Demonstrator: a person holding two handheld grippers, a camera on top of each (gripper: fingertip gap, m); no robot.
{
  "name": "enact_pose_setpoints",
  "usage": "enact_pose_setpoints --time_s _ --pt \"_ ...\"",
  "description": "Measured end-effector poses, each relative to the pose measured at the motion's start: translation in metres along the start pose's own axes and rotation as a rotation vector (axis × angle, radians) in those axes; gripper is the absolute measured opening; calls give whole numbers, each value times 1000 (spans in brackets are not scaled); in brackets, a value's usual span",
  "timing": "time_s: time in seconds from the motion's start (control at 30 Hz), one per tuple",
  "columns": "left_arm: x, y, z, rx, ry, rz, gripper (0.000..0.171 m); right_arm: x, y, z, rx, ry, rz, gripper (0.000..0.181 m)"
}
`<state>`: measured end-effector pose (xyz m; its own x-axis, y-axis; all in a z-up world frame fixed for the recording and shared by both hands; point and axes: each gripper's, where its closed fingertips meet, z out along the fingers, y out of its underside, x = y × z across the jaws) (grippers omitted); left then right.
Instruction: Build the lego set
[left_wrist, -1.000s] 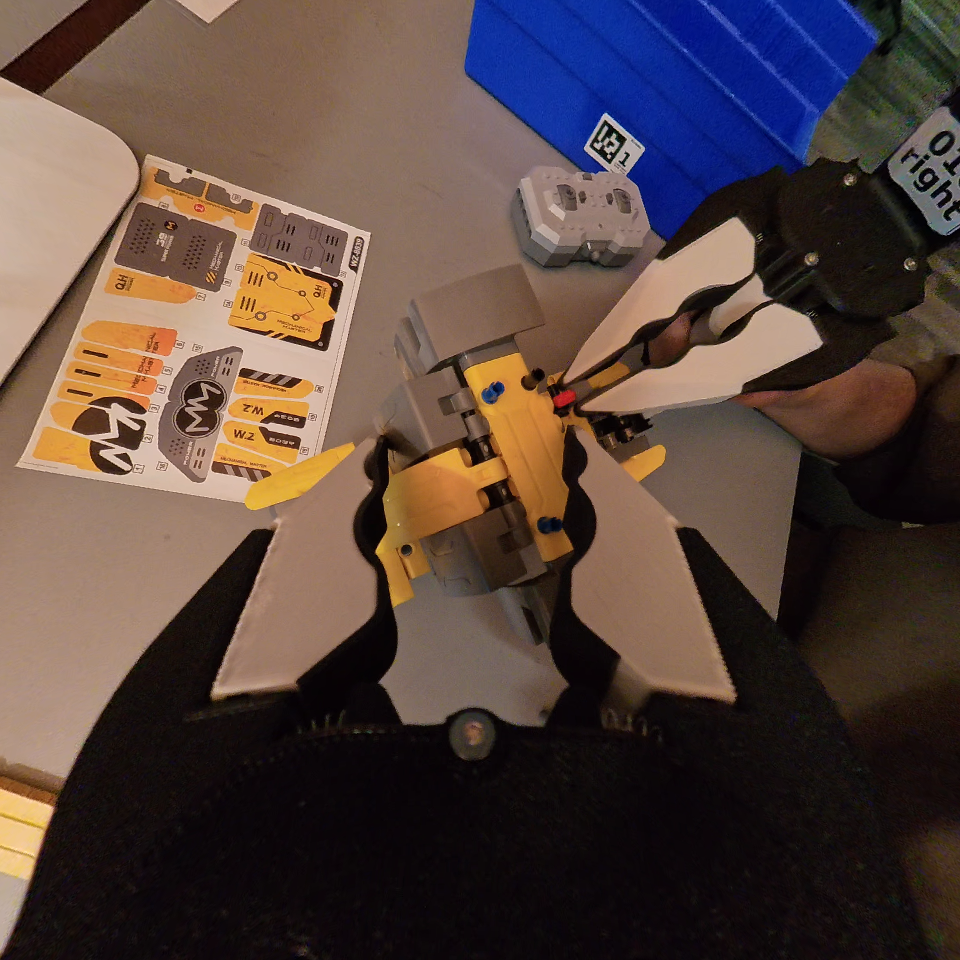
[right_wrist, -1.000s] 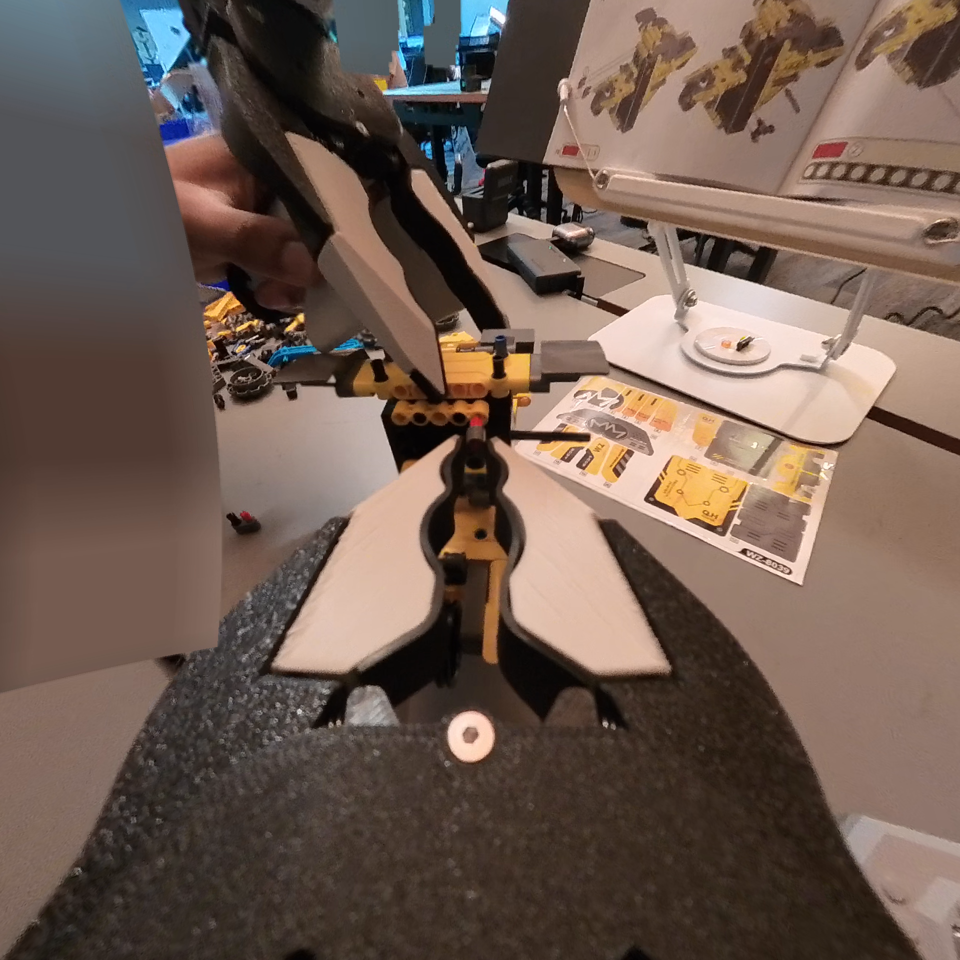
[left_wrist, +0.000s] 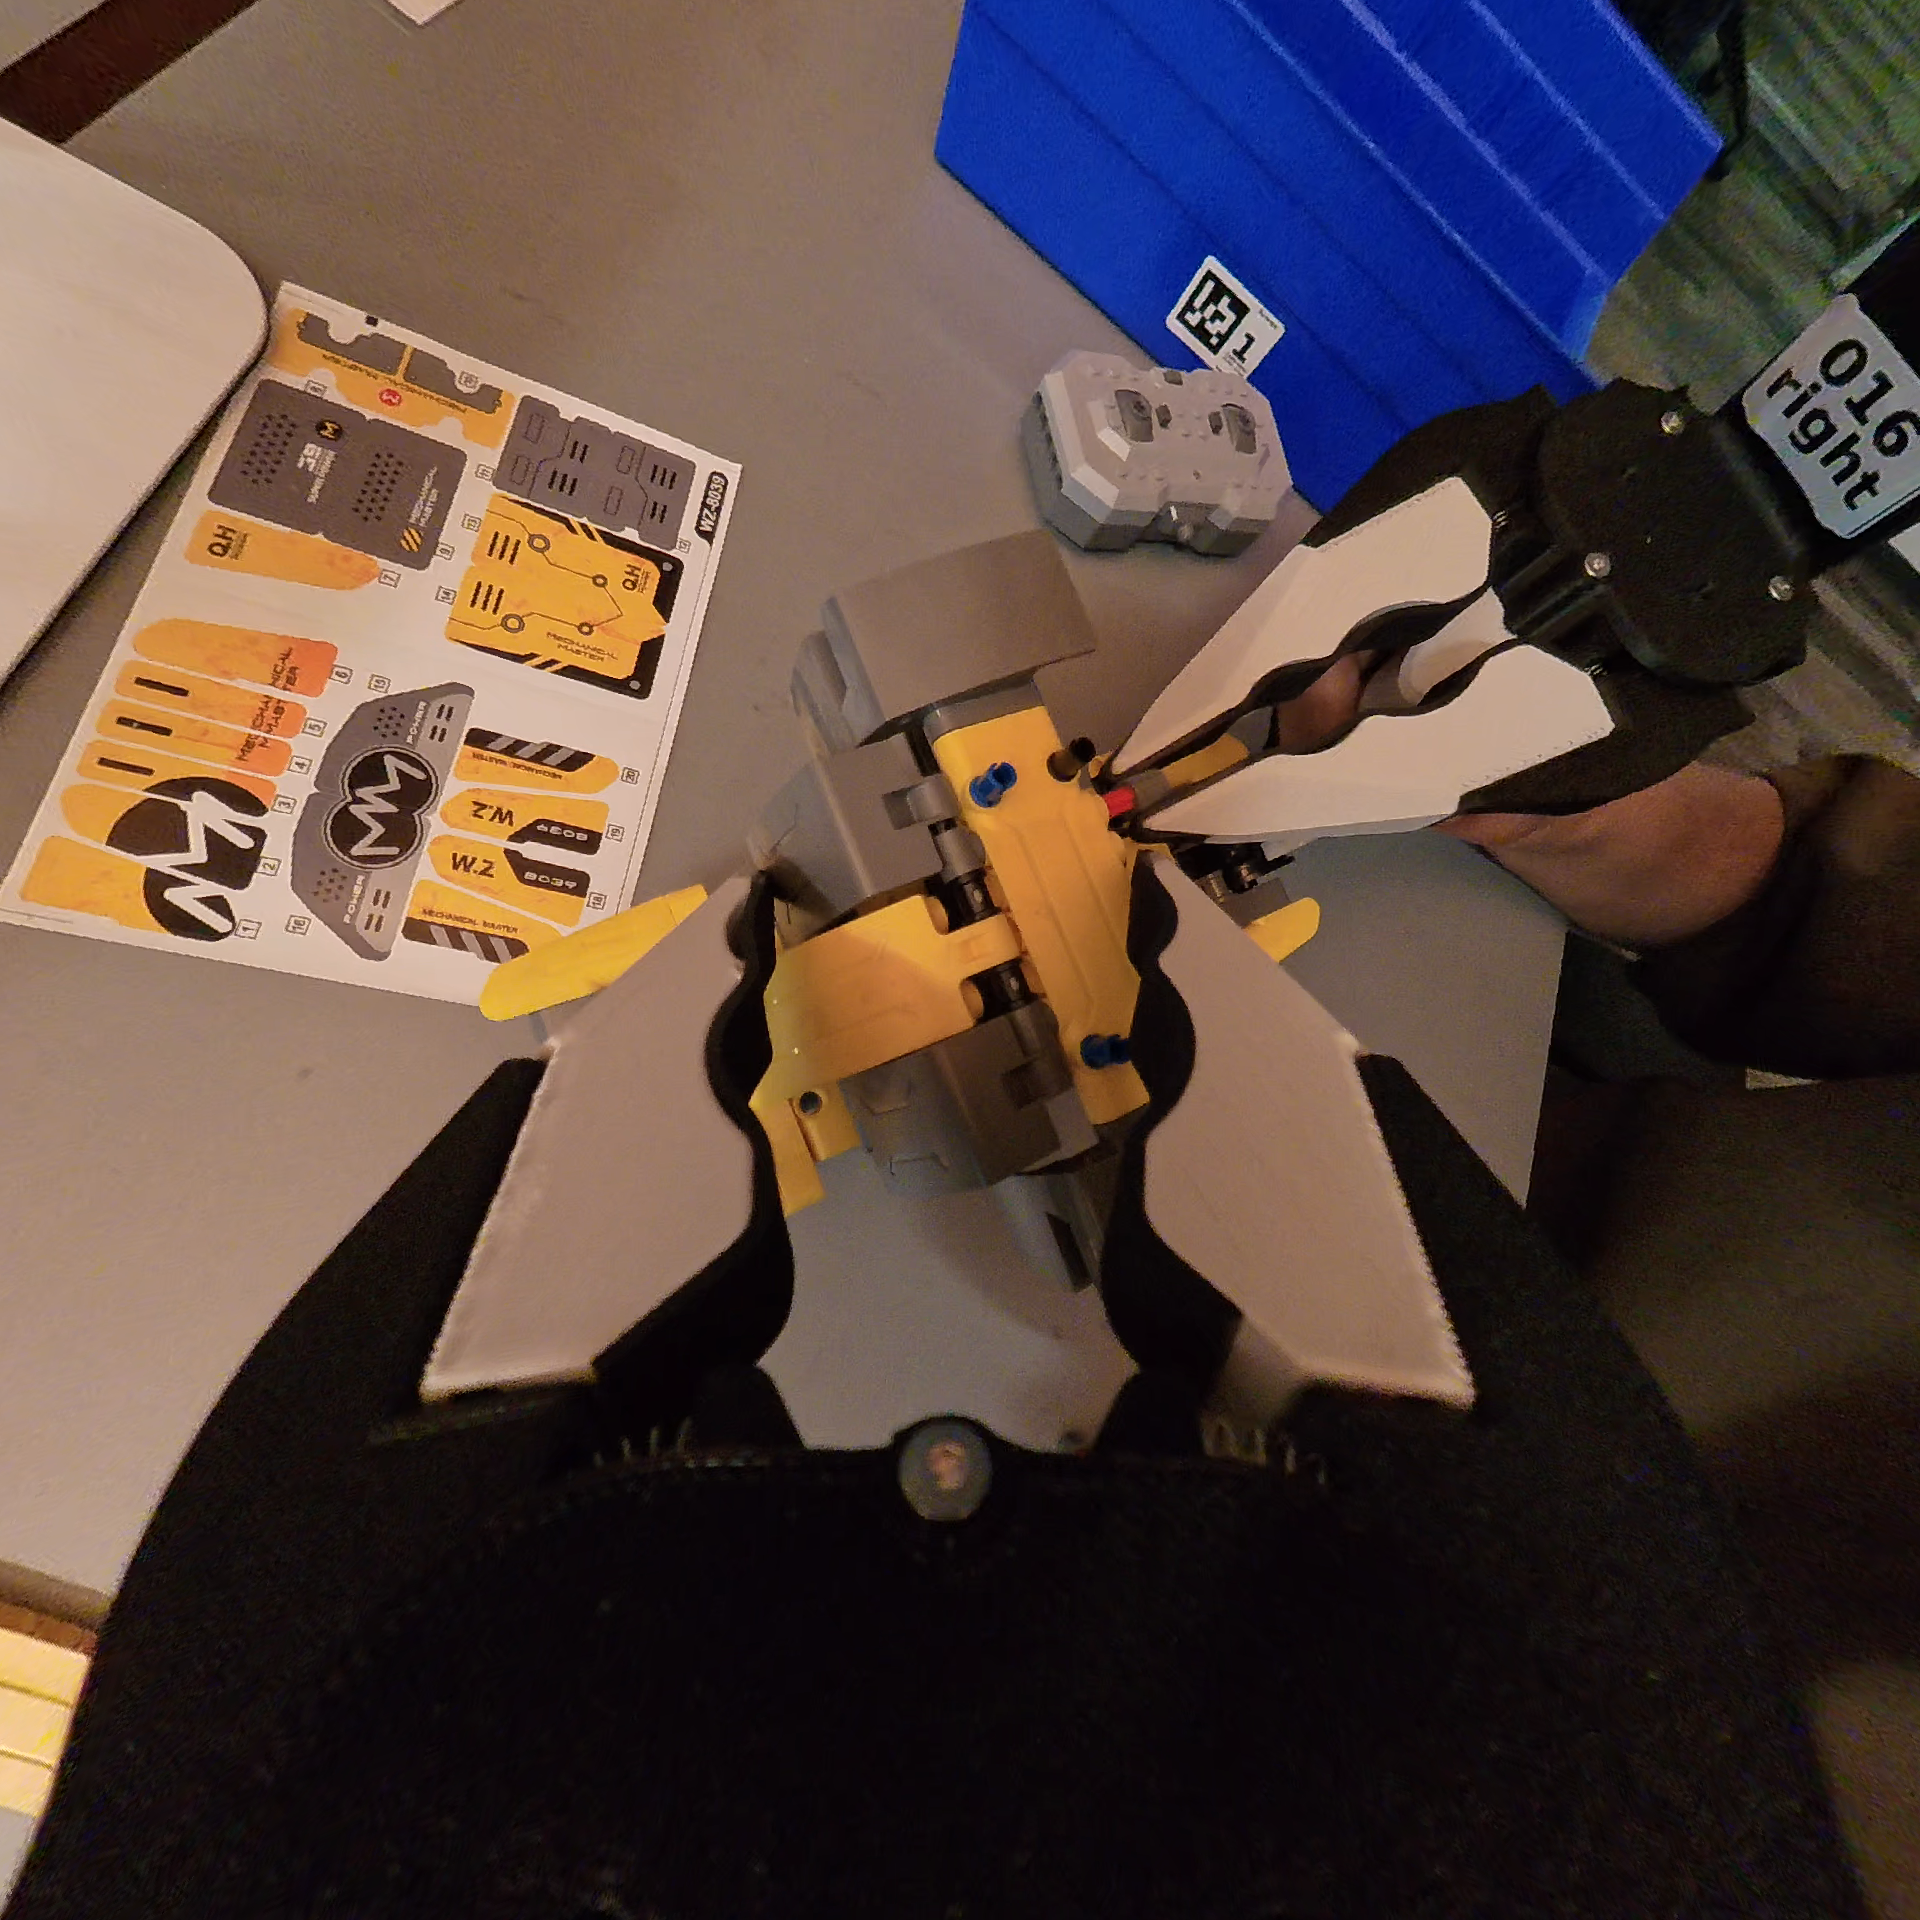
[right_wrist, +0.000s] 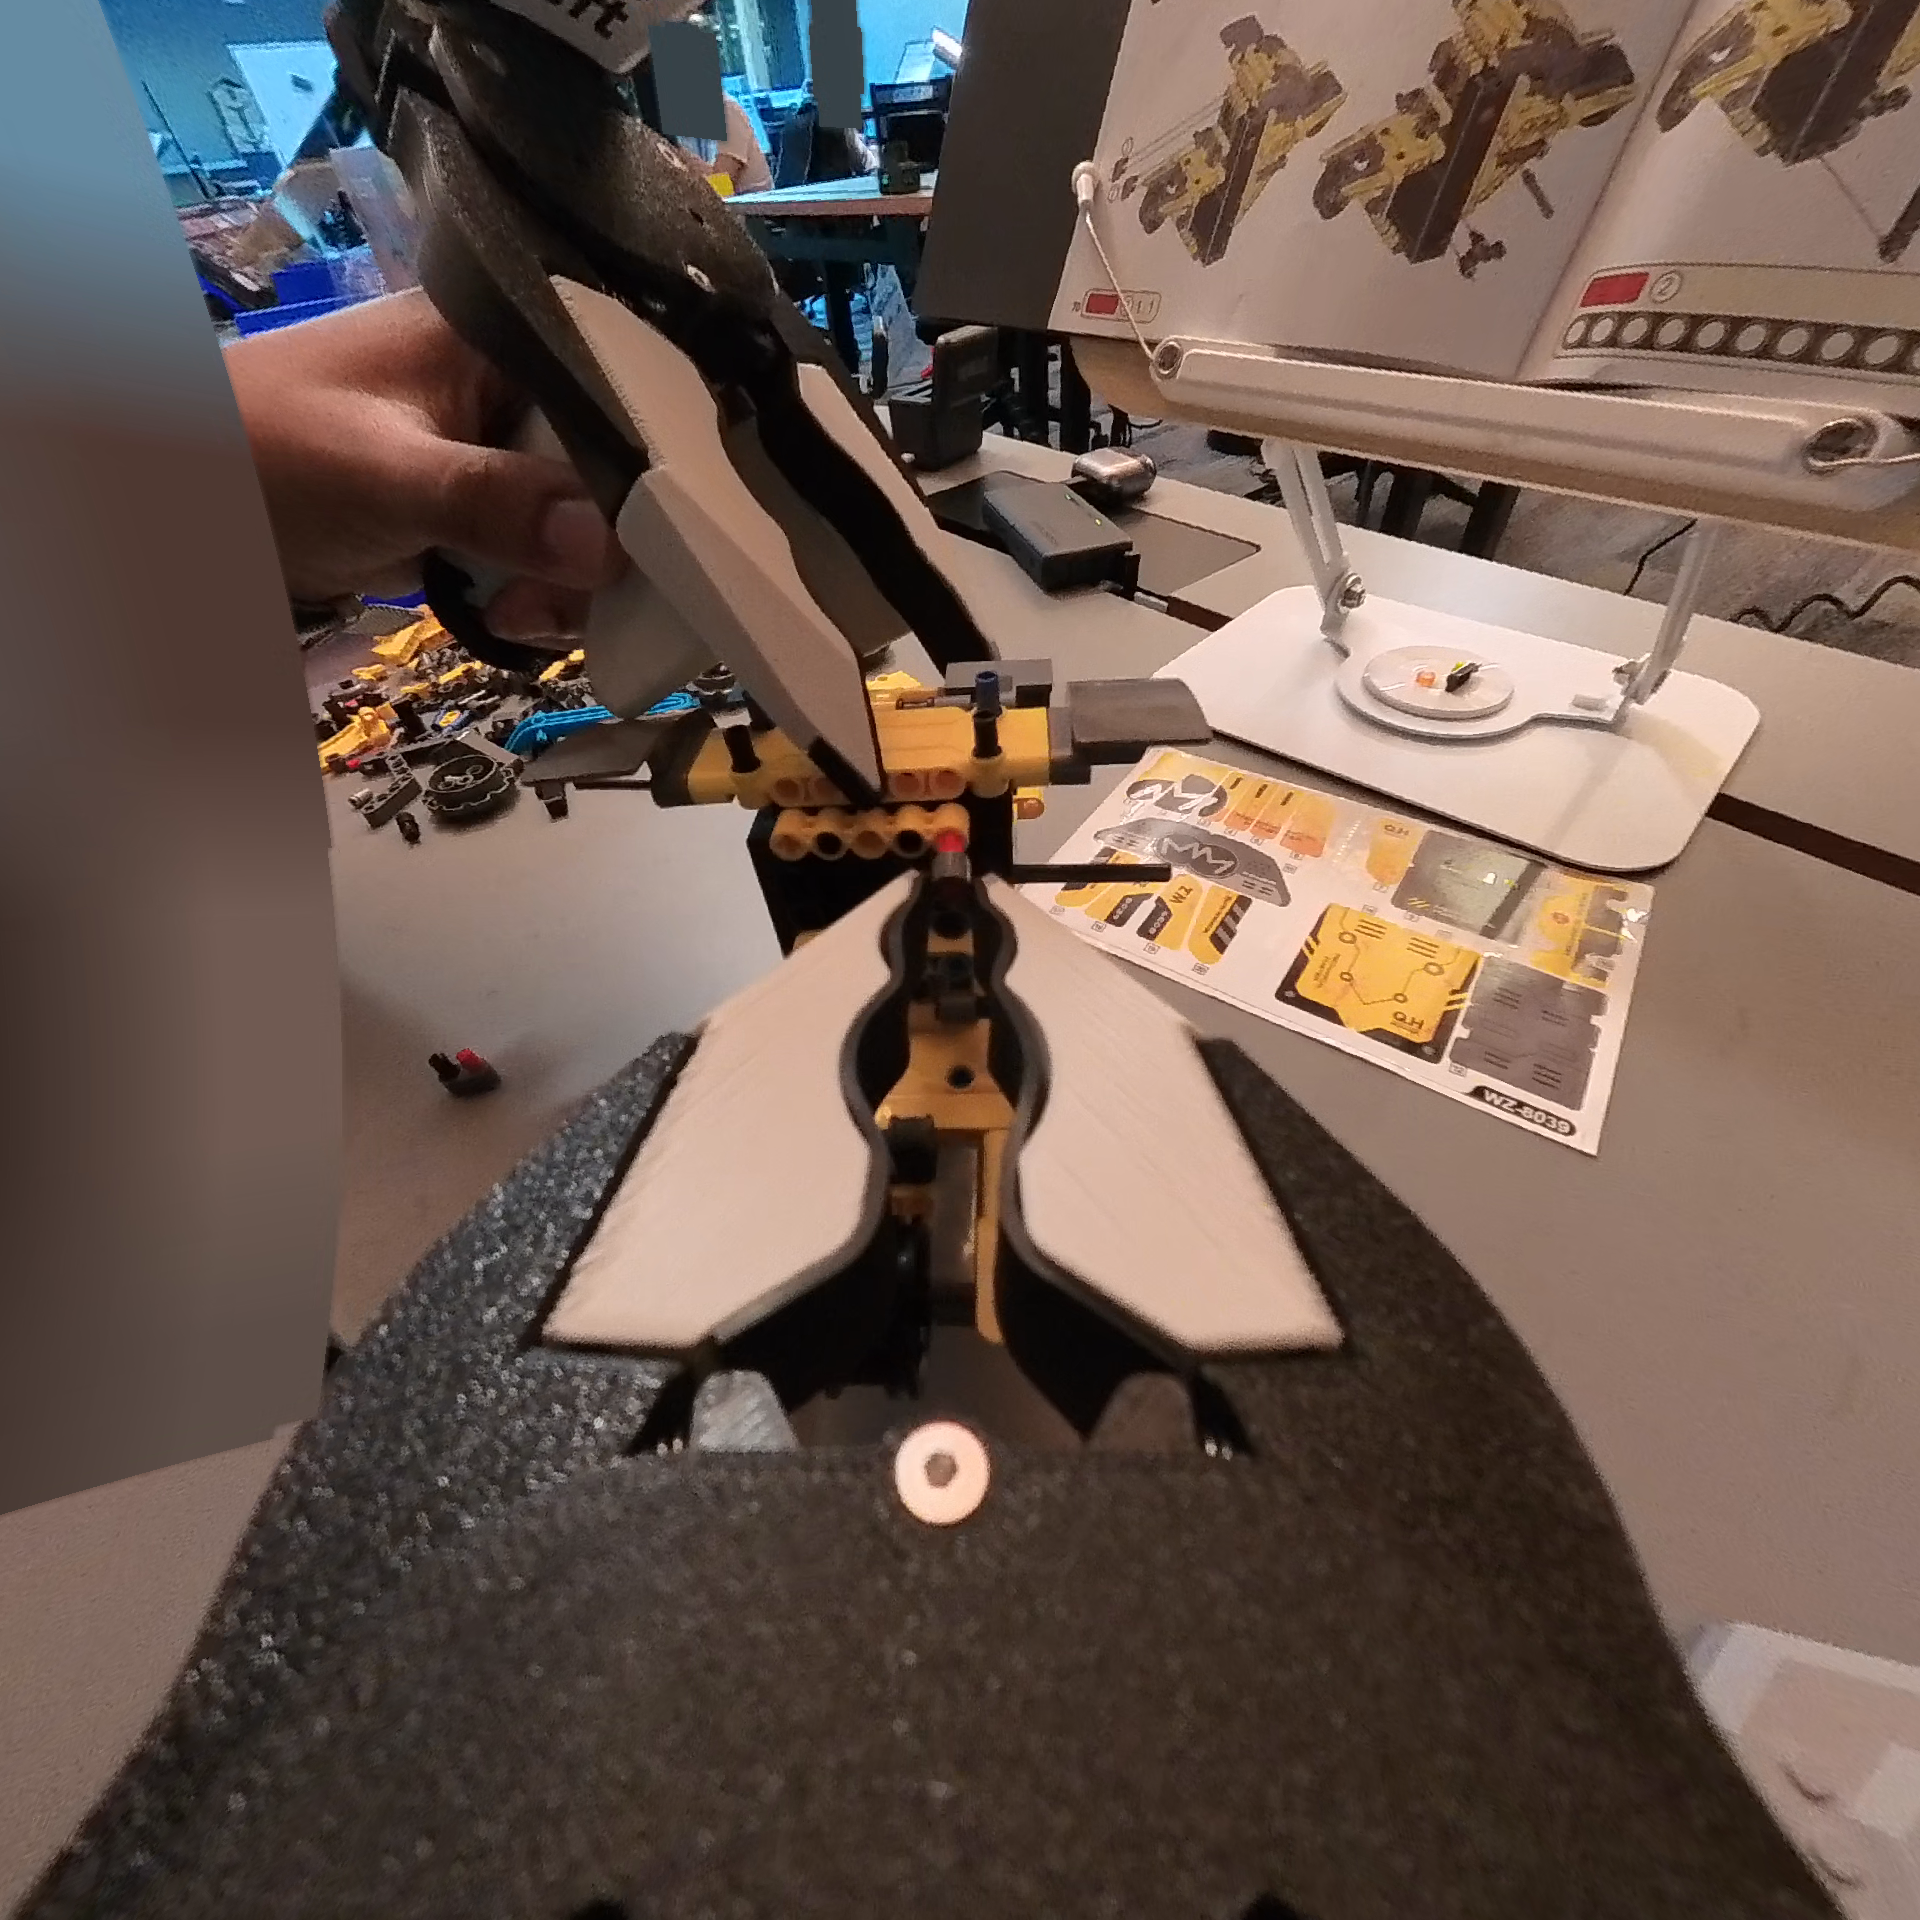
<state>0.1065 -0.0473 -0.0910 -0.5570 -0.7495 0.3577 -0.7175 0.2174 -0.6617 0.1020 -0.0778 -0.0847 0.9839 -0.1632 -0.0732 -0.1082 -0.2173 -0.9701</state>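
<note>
Left gripper (left_wrist: 951, 935), seen from above: jaws clamped on the yellow-and-grey brick model (left_wrist: 966, 935), one finger each side of its mid-body, holding it above the grey table (left_wrist: 727, 208). Model's long axis ran fore-aft, roughly in line w/ the fingers; grey flat end pointed away from the cam.

Right gripper (right_wrist: 948, 883), (left_wrist: 1117, 805): jaws nearly together on a small yellow-and-black part w/ a red pin (right_wrist: 948, 844) at its front. Pin tip sat just at the row of holes in the model's side beam (right_wrist: 873, 836), approx. square to the model's long axis; whether it was seated, cannot tell.

Nearby: sticker sheet (left_wrist: 343, 644) to the left, grey block (left_wrist: 1158, 462) beside blue bin (left_wrist: 1351, 166), loose bricks (right_wrist: 436, 738), booklet on stand (right_wrist: 1455, 156).
</note>
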Motion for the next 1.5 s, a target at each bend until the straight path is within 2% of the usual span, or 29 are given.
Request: enact_pose_setpoints --time_s 0.47,1.03,1.3,1.5 --pt "2 1 1 -7 -14 16 66 -1 10 -1 -111 17 -29 7" --pt "6 1 3 -10 -20 45 66 -1 11 -3 -148 65 -113 7" --pt "11 -1 6 -10 -32 85 66 -1 12 -9 -233 95 -129 6" --pt "9 -2 5 -16 -81 119 63 0 10 -7 -389 33 -106 6"
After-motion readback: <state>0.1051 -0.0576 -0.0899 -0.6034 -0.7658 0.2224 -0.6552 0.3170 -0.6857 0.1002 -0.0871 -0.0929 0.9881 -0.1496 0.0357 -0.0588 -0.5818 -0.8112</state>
